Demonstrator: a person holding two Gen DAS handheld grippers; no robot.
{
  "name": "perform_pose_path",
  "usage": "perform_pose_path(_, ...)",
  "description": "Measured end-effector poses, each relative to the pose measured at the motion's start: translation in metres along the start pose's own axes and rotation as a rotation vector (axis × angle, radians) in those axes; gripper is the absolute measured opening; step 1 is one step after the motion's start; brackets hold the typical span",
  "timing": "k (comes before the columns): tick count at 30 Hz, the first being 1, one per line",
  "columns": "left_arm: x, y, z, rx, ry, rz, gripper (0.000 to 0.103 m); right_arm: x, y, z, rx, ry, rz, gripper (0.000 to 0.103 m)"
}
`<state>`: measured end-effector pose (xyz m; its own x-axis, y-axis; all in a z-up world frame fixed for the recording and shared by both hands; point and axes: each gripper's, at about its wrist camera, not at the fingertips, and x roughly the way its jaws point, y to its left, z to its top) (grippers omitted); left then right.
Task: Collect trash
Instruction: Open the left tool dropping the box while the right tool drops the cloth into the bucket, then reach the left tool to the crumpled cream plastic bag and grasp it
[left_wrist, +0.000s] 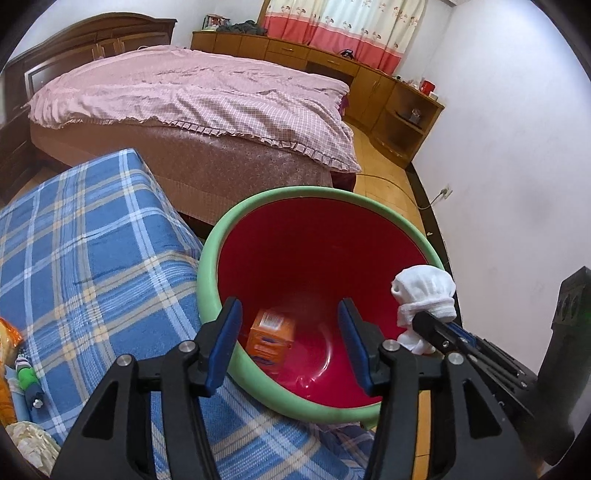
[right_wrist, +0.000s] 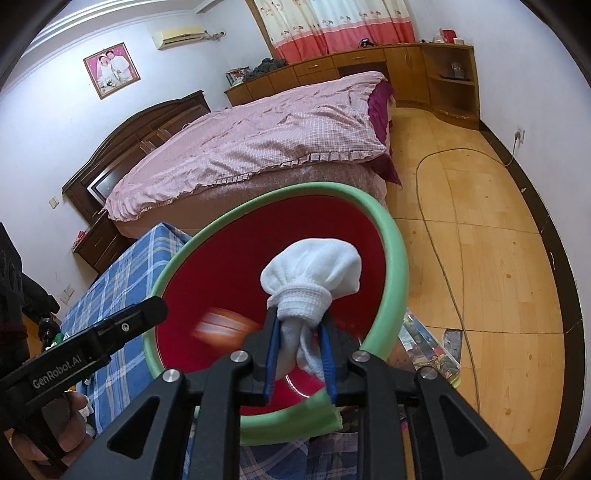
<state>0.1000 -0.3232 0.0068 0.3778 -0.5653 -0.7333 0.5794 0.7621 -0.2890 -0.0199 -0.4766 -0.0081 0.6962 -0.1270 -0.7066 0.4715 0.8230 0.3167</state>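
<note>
Orange box (right_wrist: 225, 328) motion-blurred in bin (right_wrist: 395, 258)

Red bin (left_wrist: 317, 258) with green rim, white sock (right_wrist: 314, 273), blue plaid cloth (left_wrist: 92, 251).

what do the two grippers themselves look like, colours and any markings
Both are black, with angular frames cut by triangular openings and silver round bolts at the joints. The left gripper and the right gripper each carry blue pads on the inner faces of their fingers. White lettering on the left one's side reads GenRobot.AI. No cables or sleeves show.
</note>
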Motion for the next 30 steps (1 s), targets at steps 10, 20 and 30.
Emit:
perform_pose_path(10, -0.014, 0.012, -0.002, -0.049, -0.012, 0.018, 0.055, 0.0, 0.005, 0.001, 0.008, 0.008, 0.026, 0.039)
perform_pose_path(20, -0.059, 0.025, -0.006, -0.077, -0.076, 0.056, 0.055, -0.019, 0.023, -0.003, 0.0, -0.025, 0.044, 0.05)
perform_pose_path(30, -0.112, 0.053, -0.02, -0.122, -0.136, 0.13, 0.055, -0.05, 0.054, -0.018, -0.007, -0.067, 0.099, 0.057)
